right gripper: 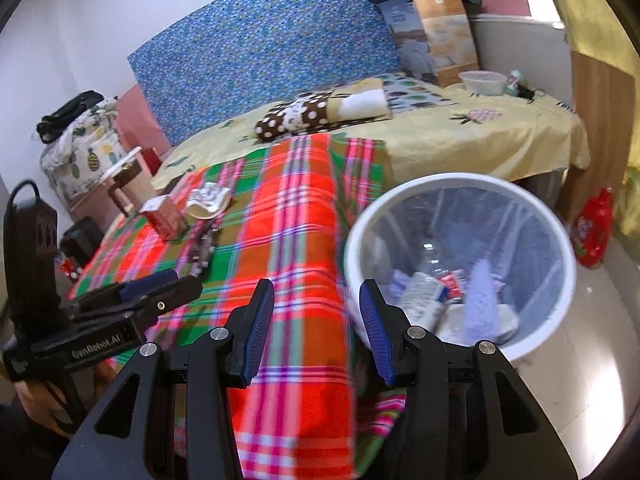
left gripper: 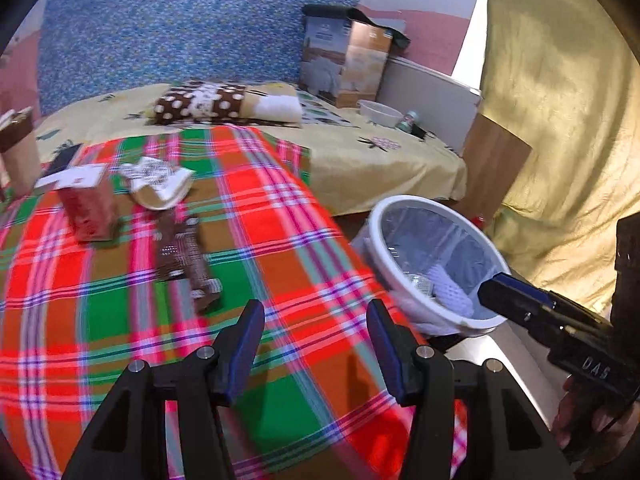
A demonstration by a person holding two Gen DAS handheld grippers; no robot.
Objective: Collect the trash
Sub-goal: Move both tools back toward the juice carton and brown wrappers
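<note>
A plaid cloth (left gripper: 248, 248) covers a table. On it lie a red carton (left gripper: 90, 208), a crumpled paper cup (left gripper: 160, 184) and a brown wrapper (left gripper: 184, 260); they also show in the right wrist view as the carton (right gripper: 166, 216), cup (right gripper: 208, 200) and wrapper (right gripper: 202, 250). A white bin (right gripper: 560, 312) with a clear liner stands right of the table and holds several pieces of trash; it also shows in the left wrist view (left gripper: 384, 224). My left gripper (left gripper: 316, 344) is open and empty above the cloth. My right gripper (right gripper: 316, 328) is open and empty near the bin's rim.
A bed with a yellow sheet (left gripper: 360, 152) and a dotted pillow (left gripper: 208, 102) lies behind the table. A cardboard box (left gripper: 344, 64), a white bowl (left gripper: 378, 114) and a small bottle (left gripper: 408, 120) sit at its far end. A red bag (right gripper: 596, 228) lies on the floor.
</note>
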